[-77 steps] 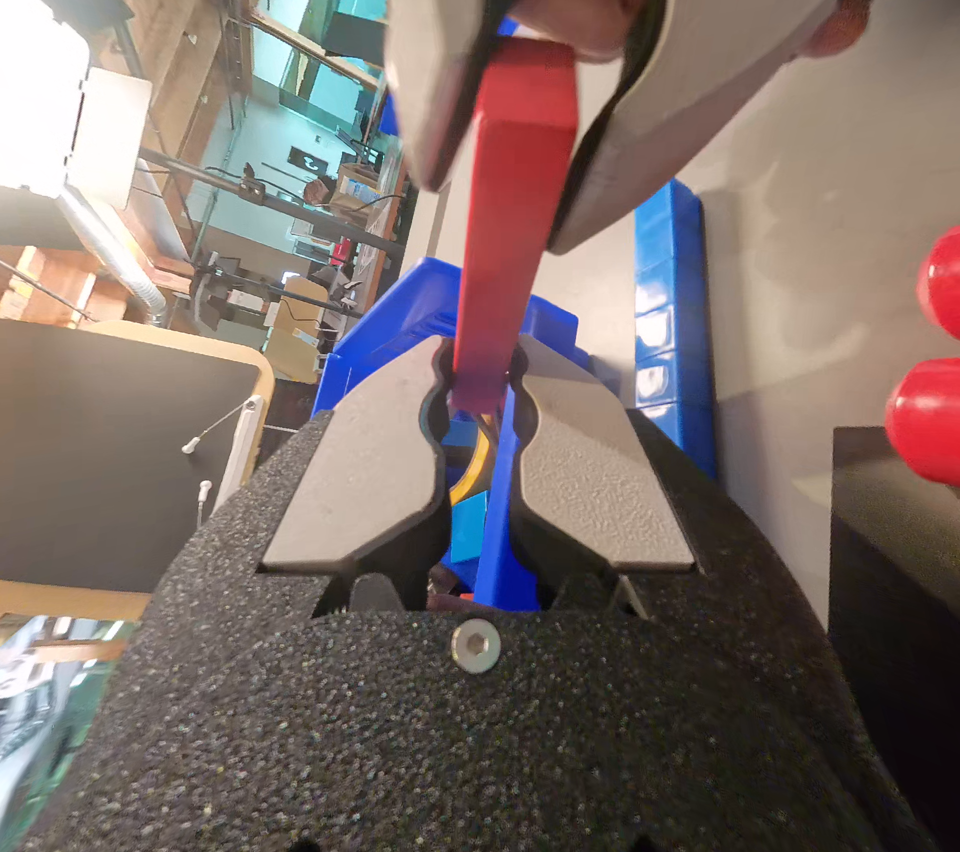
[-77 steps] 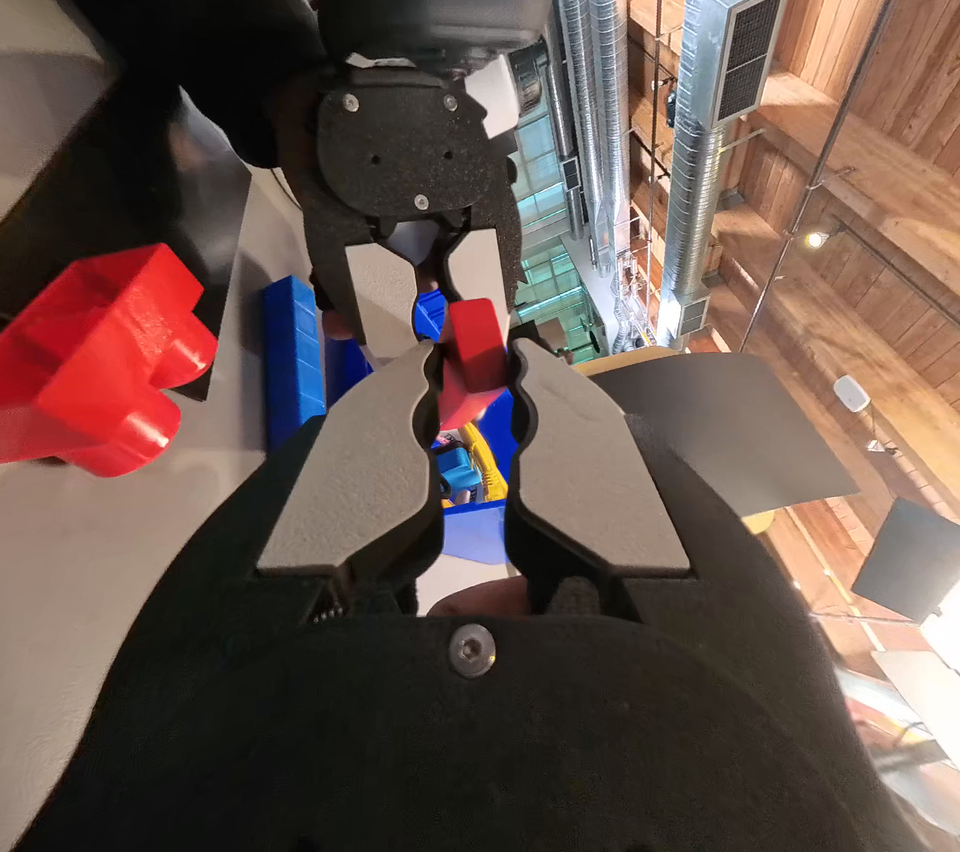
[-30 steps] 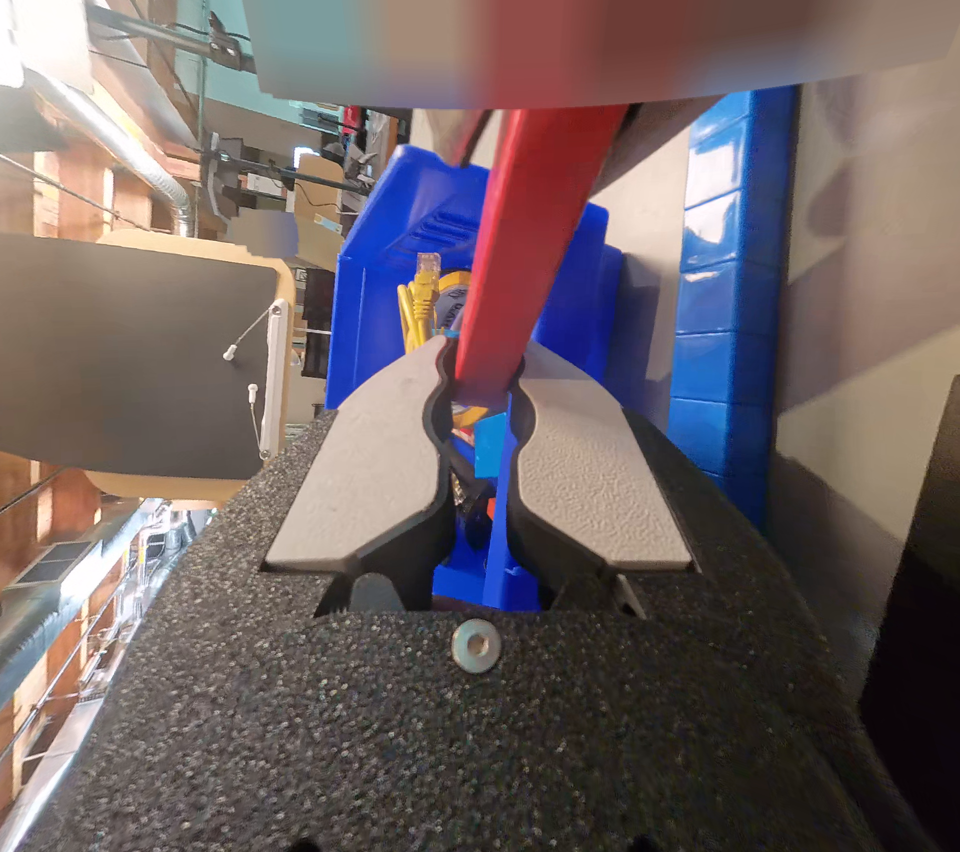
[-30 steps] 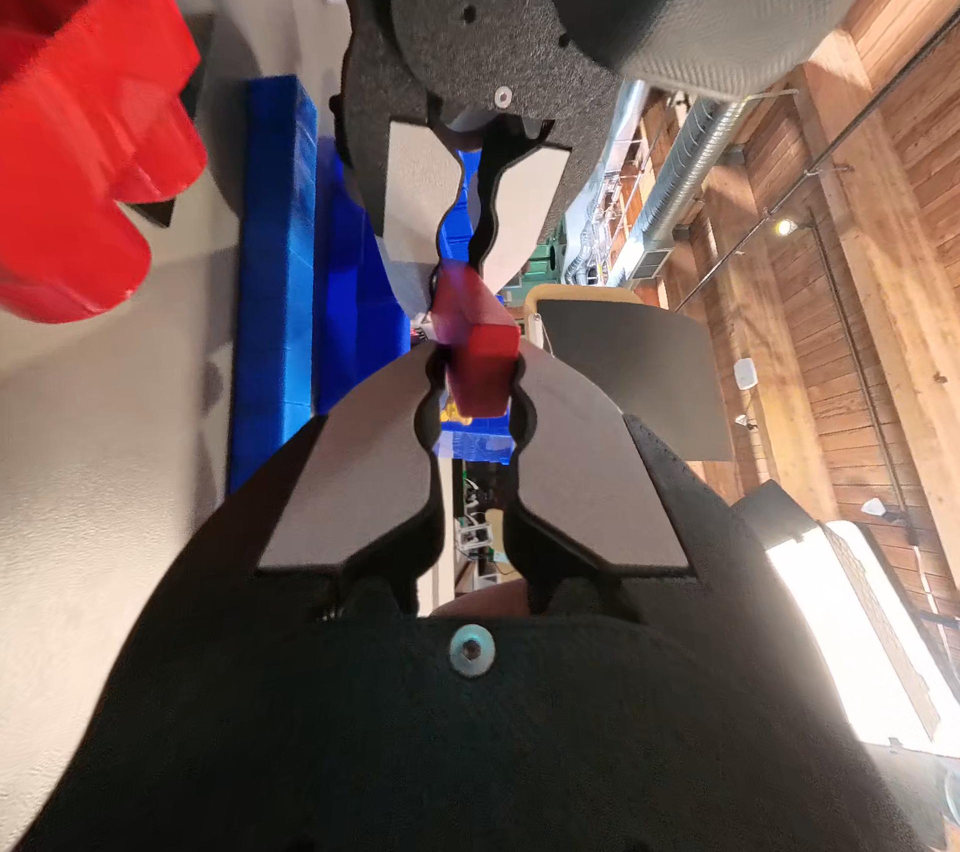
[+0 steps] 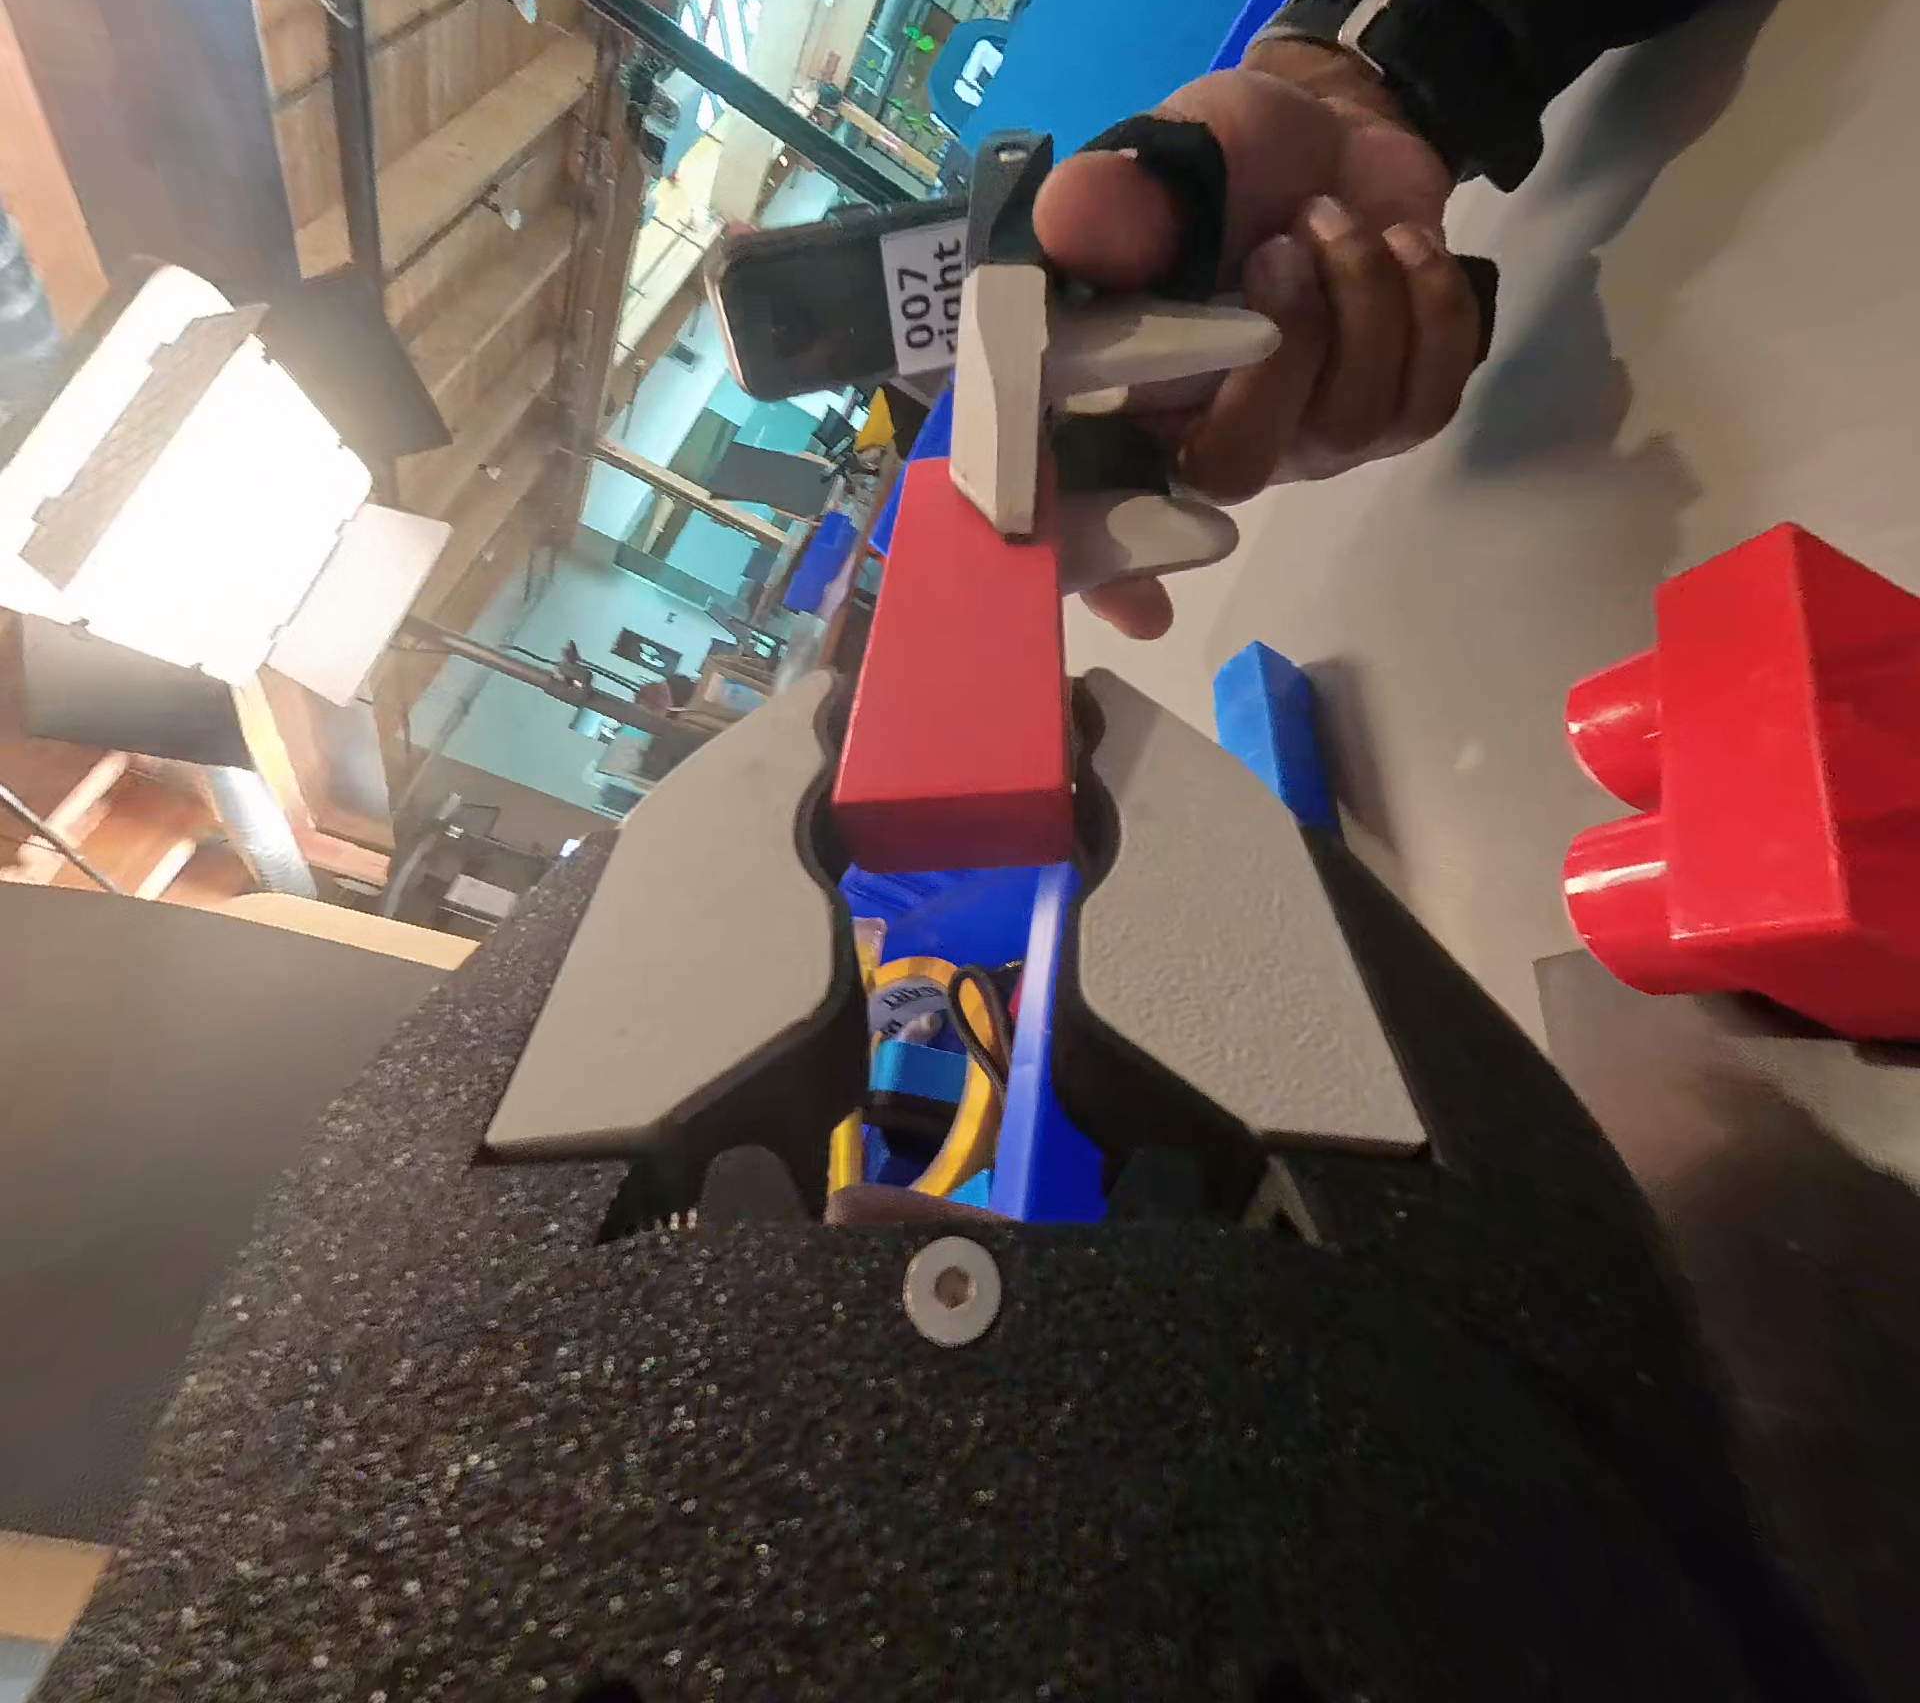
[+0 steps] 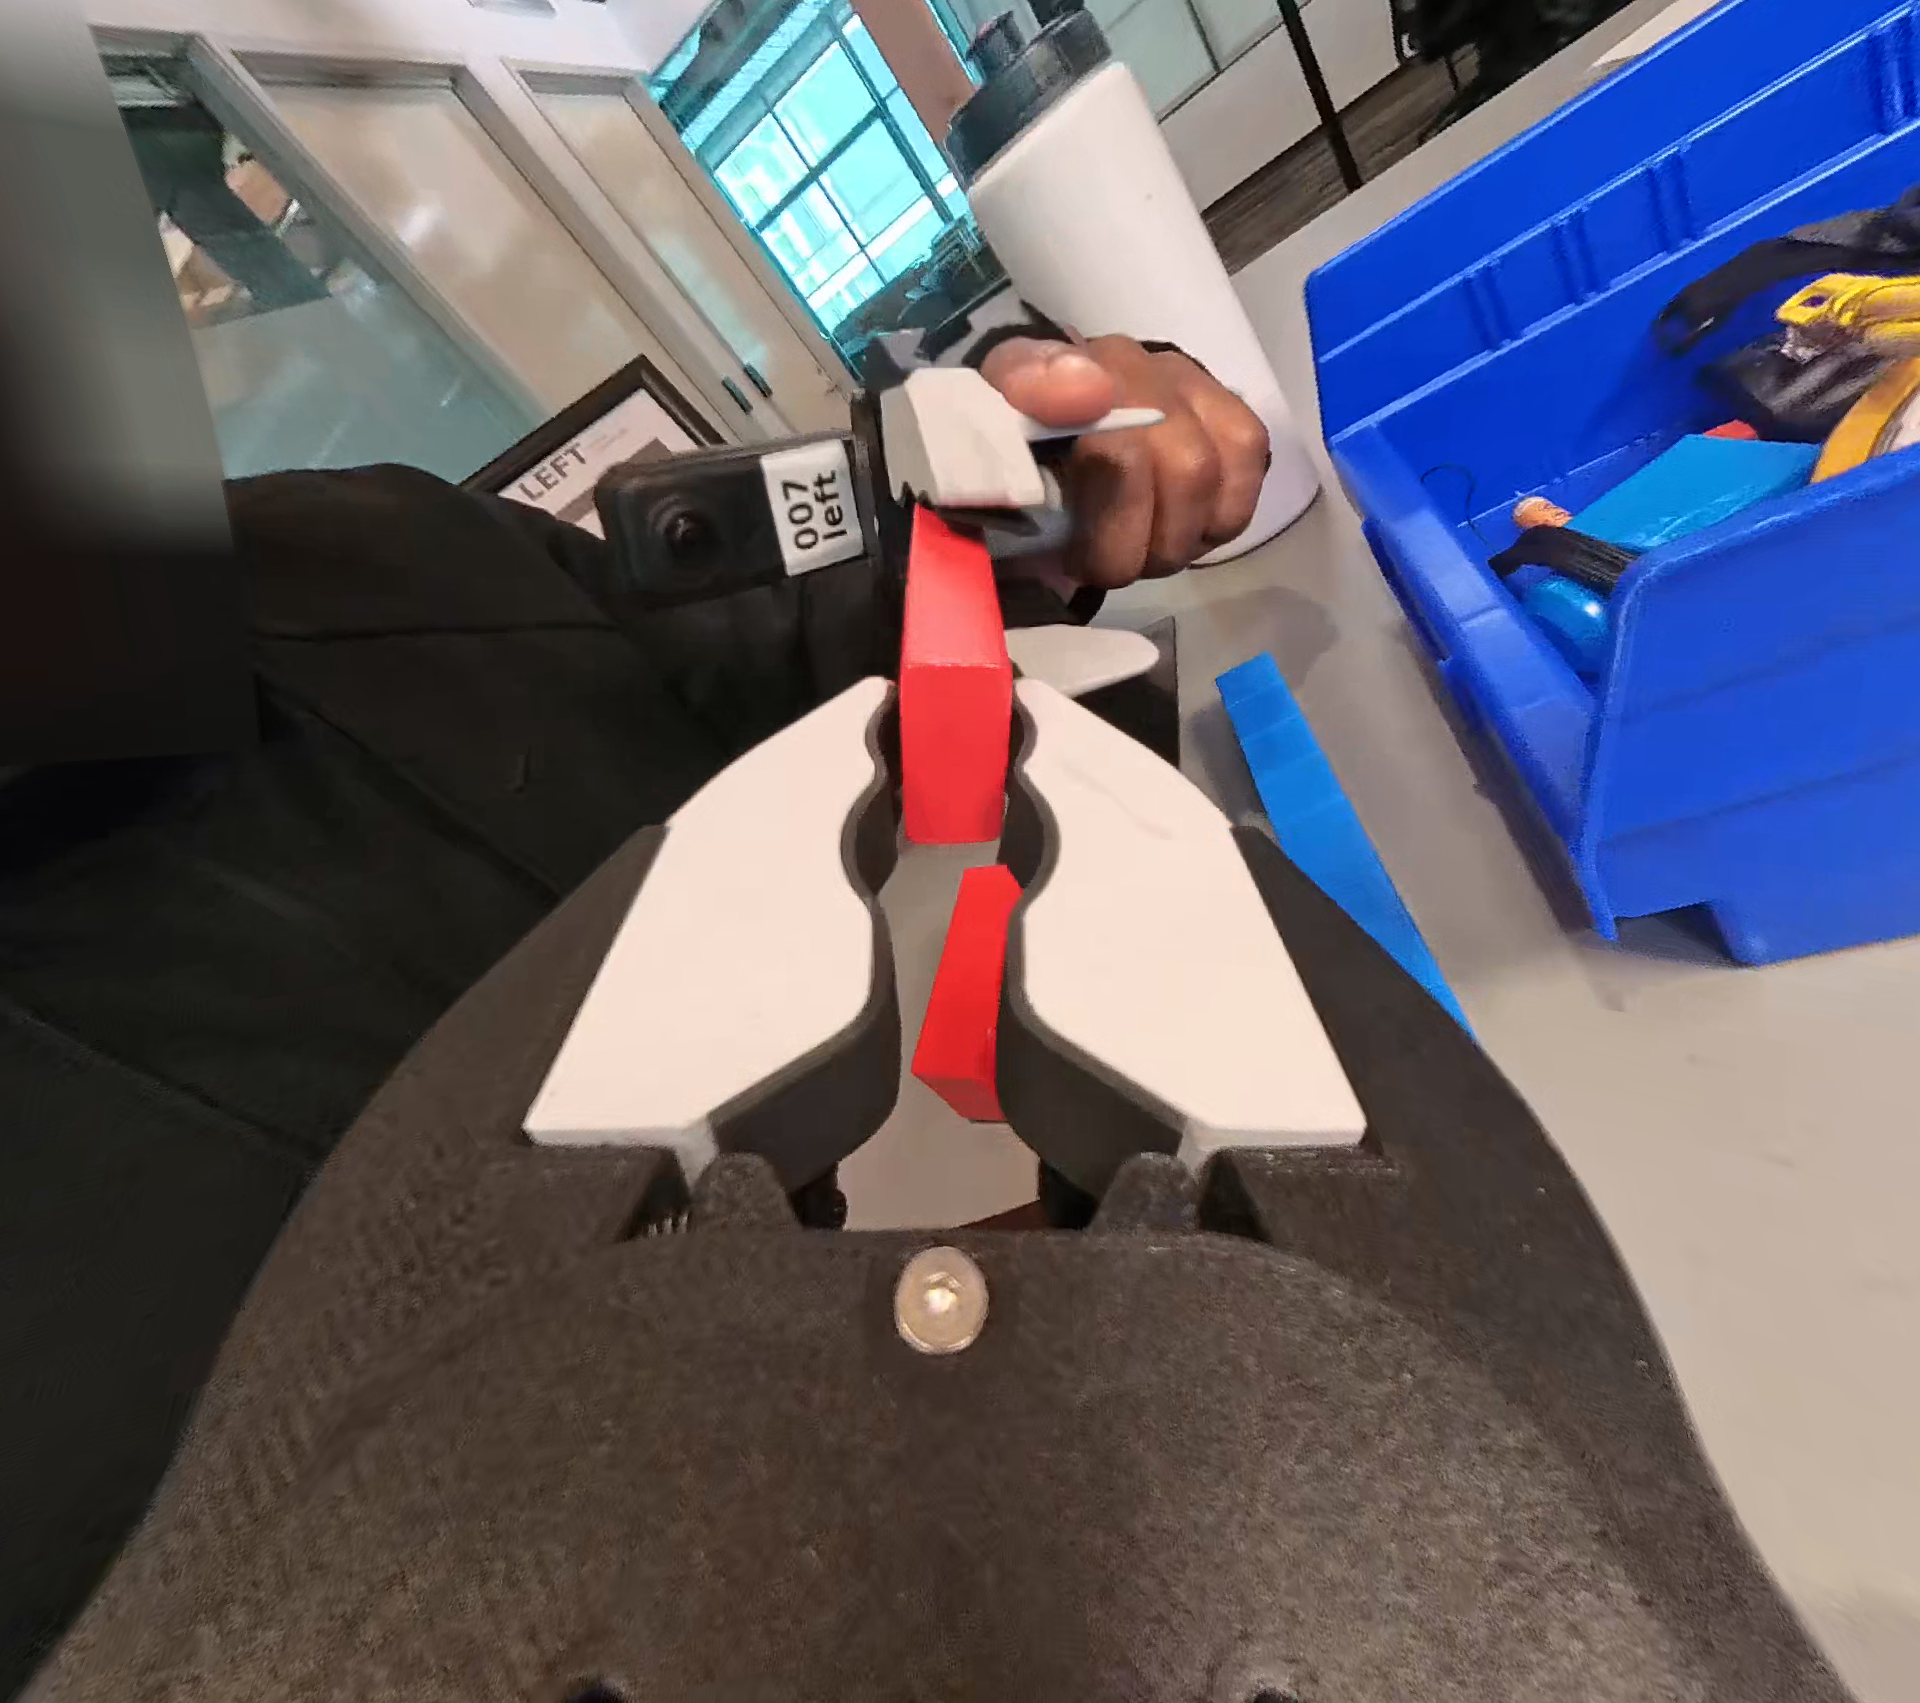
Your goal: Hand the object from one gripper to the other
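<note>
A flat red rectangular block (image 5: pixel 956 697) was held in the air above the grey table (image 6: pixel 1714 1134), clamped at one end by the left gripper (image 5: pixel 951 760) and at the other by the right gripper (image 6: pixel 954 760).

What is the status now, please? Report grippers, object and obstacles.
Left gripper shut on red block. Right gripper shut on its other end. Block spans both, above the table. Blue bin off to the side, nothing in the way.
</note>
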{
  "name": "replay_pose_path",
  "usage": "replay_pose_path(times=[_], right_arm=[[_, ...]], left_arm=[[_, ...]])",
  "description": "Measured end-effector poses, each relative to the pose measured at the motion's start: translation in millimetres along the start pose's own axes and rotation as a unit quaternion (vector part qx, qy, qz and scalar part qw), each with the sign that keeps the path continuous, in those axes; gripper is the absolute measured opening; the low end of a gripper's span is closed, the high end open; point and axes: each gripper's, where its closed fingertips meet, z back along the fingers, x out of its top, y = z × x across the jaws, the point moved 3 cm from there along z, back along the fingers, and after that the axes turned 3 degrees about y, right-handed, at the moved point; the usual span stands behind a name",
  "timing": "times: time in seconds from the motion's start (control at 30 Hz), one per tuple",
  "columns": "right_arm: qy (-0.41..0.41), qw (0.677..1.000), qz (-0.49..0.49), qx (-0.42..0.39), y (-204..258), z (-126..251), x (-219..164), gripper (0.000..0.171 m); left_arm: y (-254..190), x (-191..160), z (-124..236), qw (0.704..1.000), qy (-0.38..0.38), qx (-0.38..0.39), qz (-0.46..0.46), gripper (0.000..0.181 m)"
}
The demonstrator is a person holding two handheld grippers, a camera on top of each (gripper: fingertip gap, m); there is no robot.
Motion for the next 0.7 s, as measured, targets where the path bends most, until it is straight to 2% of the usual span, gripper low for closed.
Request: replay_pose_path(times=[0.13, 0.23, 0.4, 0.47, 0.57, 0.7], right_arm=[[0.002, 0.999, 0.023, -0.023, -4, 0, 1, 0.023], [0.001, 0.995, 0.064, -0.07, -10, 4, 3, 0.033], [-0.005, 0.96, 0.227, -0.162, -10, 14, 12, 0.057], [0.006, 0.921, 0.325, -0.214, -9, 15, 13, 0.065], [0.028, 0.834, 0.475, -0.281, -6, 12, 9, 0.068], [0.068, 0.73, 0.595, -0.329, -10, 4, -3, 0.067]], left_arm=[[-2, 4, 2, 0.996, -0.018, -0.043, 0.073, 0.039], [-2, 3, 1, 0.991, -0.011, -0.061, 0.118, 0.039], [9, 1, 1, 0.964, -0.025, -0.085, 0.249, 0.039], [12, 1, 1, 0.95, -0.033, -0.096, 0.297, 0.039], [13, -1, 0, 0.923, -0.042, -0.119, 0.364, 0.039], [9, 0, -2, 0.885, -0.051, -0.164, 0.434, 0.038]])
